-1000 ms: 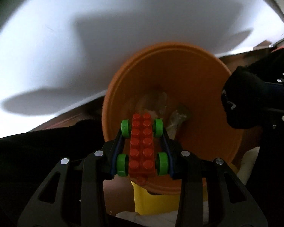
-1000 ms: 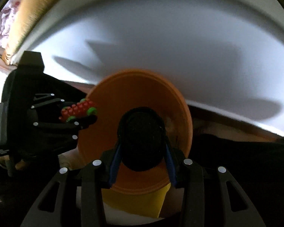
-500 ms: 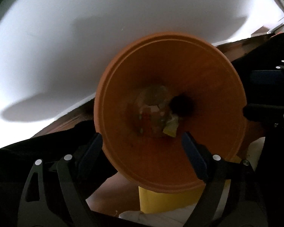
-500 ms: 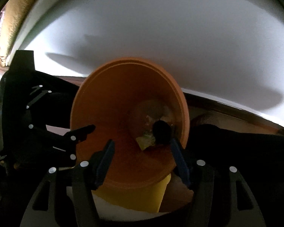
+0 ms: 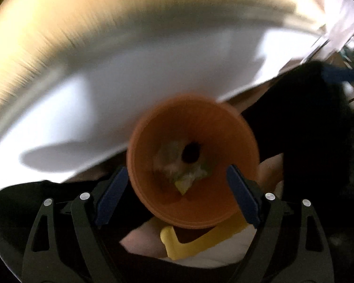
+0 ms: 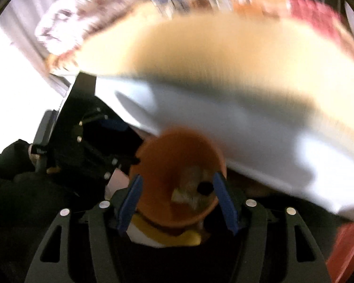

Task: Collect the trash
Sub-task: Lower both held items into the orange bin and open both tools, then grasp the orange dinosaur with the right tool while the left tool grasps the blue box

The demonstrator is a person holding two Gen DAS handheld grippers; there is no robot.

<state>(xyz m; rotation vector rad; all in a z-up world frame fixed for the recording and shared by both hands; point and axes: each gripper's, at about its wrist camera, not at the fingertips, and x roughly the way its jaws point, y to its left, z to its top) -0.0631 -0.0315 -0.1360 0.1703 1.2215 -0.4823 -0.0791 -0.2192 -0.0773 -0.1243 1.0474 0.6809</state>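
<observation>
Left wrist view looks almost straight down into the orange bin (image 5: pixel 193 162), and that's where the trash has ended up: a heap of crumpled wrappers (image 5: pixel 177 165) at the bottom with a small black round thing (image 5: pixel 190 153) lying on top of it. So my read is that the drop-off step is basically finished for this round, both loads are in the bin.

Left tongs (image 5: pixel 177 195) are spread wide and empty, blue pads either side of the bin's rim in the picture but hanging above it, not touching anything. Right tongs (image 6: pixel 179 202) are released too and have just been opening up a bit more, with nothing between the pads; through them you look down at the same bin (image 6: pixel 177 176) and the black thing (image 6: pixel 205 187) inside.

Both point steeply down over the bin mouth, the right one tilted a bit less steeply. From the right wrist view you can see the left tongs' body off to the left of the bin, close beside it. Everything's motion-blurred, so details beyond the bin are mush. A yellow piece (image 5: pixel 193 240) pokes out under the bin, can't tell what it is.

Next move, I'd guess: swing away from the bin and find another bit of trash. None is visible in either view, so looking around comes first.
</observation>
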